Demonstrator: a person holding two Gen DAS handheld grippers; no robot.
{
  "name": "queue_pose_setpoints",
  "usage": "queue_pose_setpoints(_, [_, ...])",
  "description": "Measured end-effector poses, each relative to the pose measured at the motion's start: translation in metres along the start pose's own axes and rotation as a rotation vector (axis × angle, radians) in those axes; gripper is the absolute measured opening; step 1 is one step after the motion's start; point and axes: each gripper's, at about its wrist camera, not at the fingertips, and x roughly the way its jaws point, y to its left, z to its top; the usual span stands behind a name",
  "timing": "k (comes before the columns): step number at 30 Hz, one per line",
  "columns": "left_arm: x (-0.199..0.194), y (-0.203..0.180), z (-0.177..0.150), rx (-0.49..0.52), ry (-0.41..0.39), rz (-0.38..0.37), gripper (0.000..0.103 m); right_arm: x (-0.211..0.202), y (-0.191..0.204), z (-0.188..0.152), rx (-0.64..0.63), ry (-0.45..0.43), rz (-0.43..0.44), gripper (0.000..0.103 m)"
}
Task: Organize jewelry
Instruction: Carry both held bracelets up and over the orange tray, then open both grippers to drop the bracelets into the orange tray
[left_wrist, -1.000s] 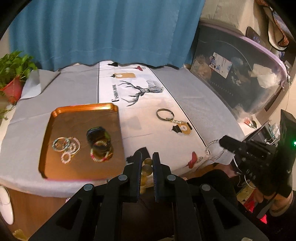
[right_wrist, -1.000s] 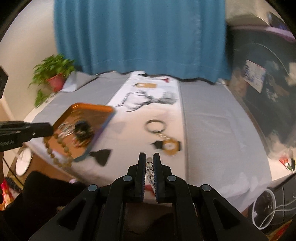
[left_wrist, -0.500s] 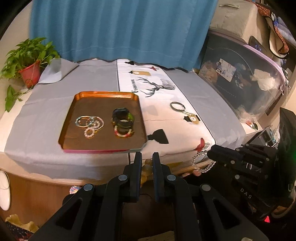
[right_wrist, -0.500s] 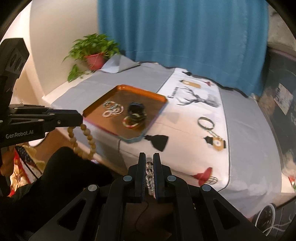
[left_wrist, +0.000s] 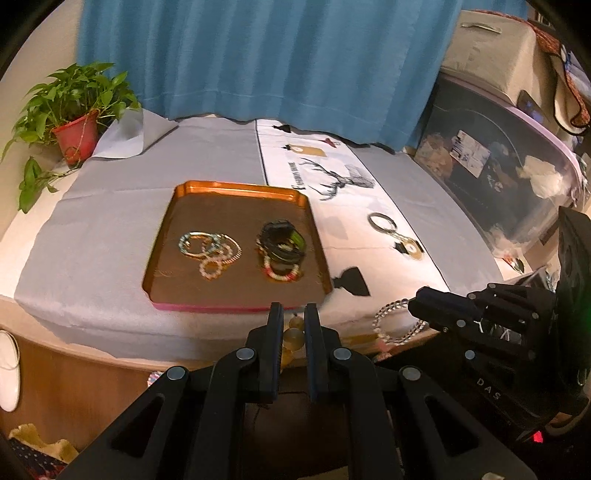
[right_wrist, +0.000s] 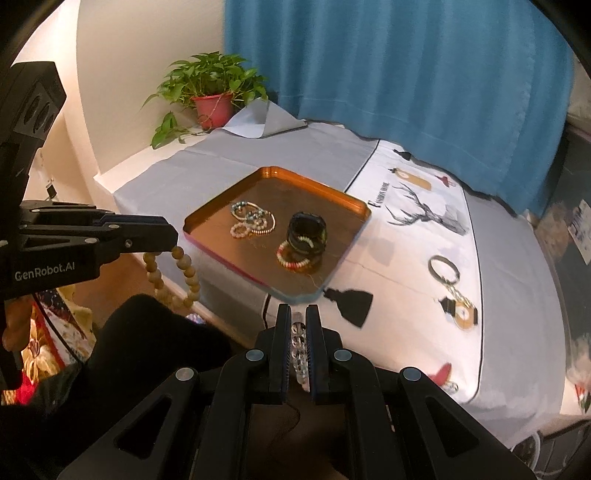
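The left gripper (left_wrist: 293, 319) has its jaws clamped on a wooden bead bracelet (right_wrist: 173, 277); the right gripper (right_wrist: 298, 325) has its jaws clamped on a clear bead bracelet (left_wrist: 393, 321). Both hang off the bench's (left_wrist: 92, 266) near edge, at 6 o'clock of the copper tray (left_wrist: 236, 188). Best carry each over the tray's bare 12 o'clock end and lower it before releasing. Compared with a second ago, both grippers sit further back from the tray.
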Motion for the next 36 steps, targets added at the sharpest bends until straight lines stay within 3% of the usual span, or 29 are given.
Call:
queue_pose_setpoints(11, [0.041,0.052,0.055,-0.048,-0.019,0.049,0.009,0.062,-0.011,0.064,0.002,-0.024,0.009,0.008])
queue_pose_setpoints(18, [0.085,0.071,0.092,-0.046,-0.018,0.06,0.009,0.107,-0.033,0.119,0.002,-0.073,-0.049,0.008])
queue_pose_setpoints(24, [0.131,0.082,0.107,-0.045,0.02,0.095,0.009,0.156,-0.046,0.133,0.01,-0.039,-0.065,0.008])
queue_pose_setpoints(27, [0.148,0.087,0.108,-0.046,0.03,0.111,0.01,0.176,-0.048,0.131,0.015,-0.013,-0.026,0.01])
queue_pose_setpoints(28, [0.151,0.088,0.108,-0.049,0.036,0.116,0.017,0.18,-0.048,0.129,0.019,-0.004,-0.016,0.012])
queue_pose_setpoints(29, [0.154,0.091,0.107,-0.057,0.06,0.126,0.026,0.184,-0.048,0.127,0.022,0.017,-0.012,0.021])
queue_pose_setpoints(30, [0.156,0.093,0.105,-0.071,0.082,0.142,0.056,0.185,-0.049,0.124,0.028,0.033,-0.013,0.029])
queue_pose_setpoints(31, [0.154,0.095,0.104,-0.084,0.087,0.16,0.081,0.185,-0.05,0.12,0.038,0.039,-0.014,0.048])
queue_pose_setpoints(32, [0.15,0.096,0.1,-0.1,0.075,0.186,0.087,0.181,-0.05,0.115,0.048,0.037,-0.015,0.06])
queue_pose_setpoints(34, [0.139,0.097,0.089,-0.114,0.055,0.22,0.091,0.17,-0.049,0.102,0.058,0.04,-0.026,0.062])
queue_pose_setpoints(36, [0.131,0.094,0.075,-0.122,0.086,0.257,0.091,0.16,-0.044,0.088,0.055,0.06,-0.027,0.063])
